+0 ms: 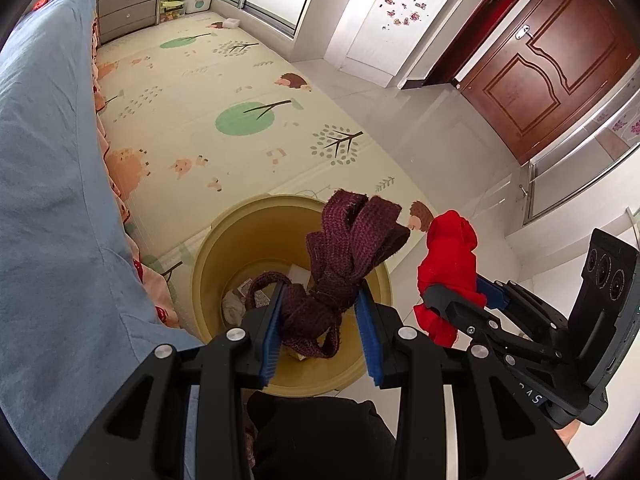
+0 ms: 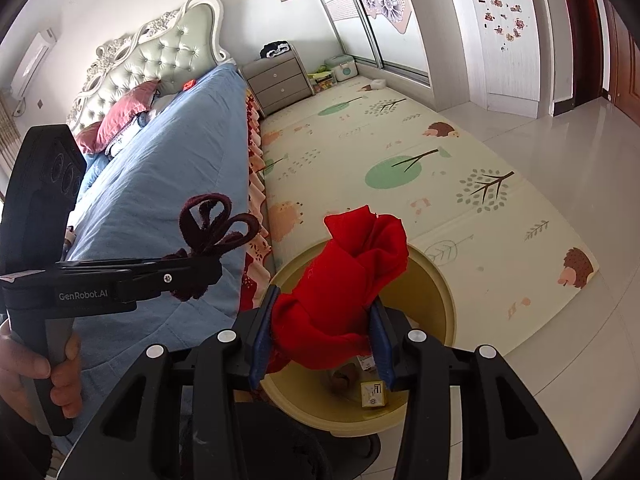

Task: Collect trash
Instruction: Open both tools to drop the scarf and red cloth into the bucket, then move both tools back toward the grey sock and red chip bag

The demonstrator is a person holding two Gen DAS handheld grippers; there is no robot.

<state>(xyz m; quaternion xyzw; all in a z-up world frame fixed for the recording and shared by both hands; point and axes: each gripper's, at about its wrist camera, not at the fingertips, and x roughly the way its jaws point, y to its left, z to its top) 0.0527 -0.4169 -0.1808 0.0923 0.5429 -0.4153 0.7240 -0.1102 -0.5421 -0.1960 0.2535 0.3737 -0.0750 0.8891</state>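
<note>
With the left tongs (image 1: 320, 312) clamped on the maroon knit strap (image 1: 340, 256) above the yellow bin (image 1: 208, 256), and the right tongs (image 2: 322, 330) gripping the red cloth (image 2: 344, 280) seemingly over the rim at 3 o'clock, an early release risked a floor drop.

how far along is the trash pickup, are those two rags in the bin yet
Done: the yellow bin already holds scraps, including a small box and crumpled paper.
In hand: the left tongs grip the maroon knit strip and the right tongs grip the red cloth, both held over the bin's mouth.
Left: neither has been let go yet; both still need dropping in.
</note>
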